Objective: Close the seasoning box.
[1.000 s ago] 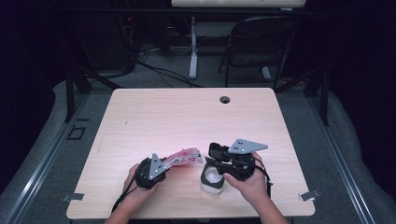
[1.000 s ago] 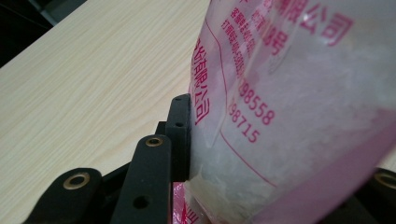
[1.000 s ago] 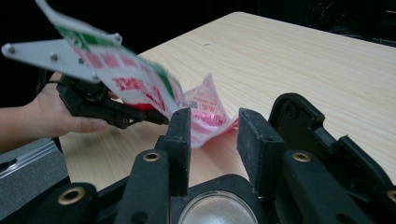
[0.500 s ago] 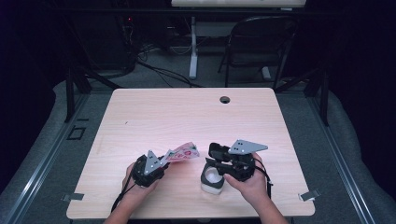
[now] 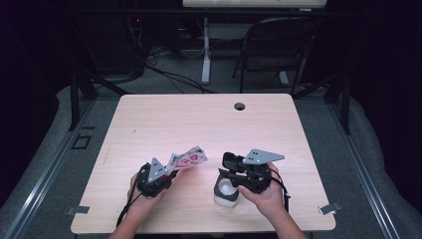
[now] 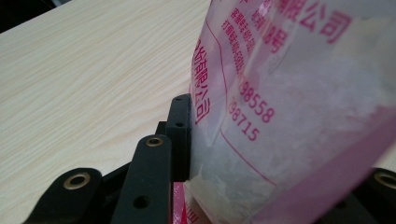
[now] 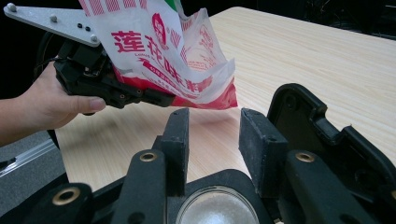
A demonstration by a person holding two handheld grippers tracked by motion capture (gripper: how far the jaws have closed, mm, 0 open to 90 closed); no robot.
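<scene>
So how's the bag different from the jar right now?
The bag is a soft pink-and-white printed pouch, lifted off the table in the left gripper; the jar is a rigid white container standing upright on the table below the right gripper, whose fingers grip nothing. Both appear to hold white granules.

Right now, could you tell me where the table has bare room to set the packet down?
The table is bare across its far half up to the cable hole, and along its left side. It is crowded near the front edge, between the packet and the jar.
</scene>
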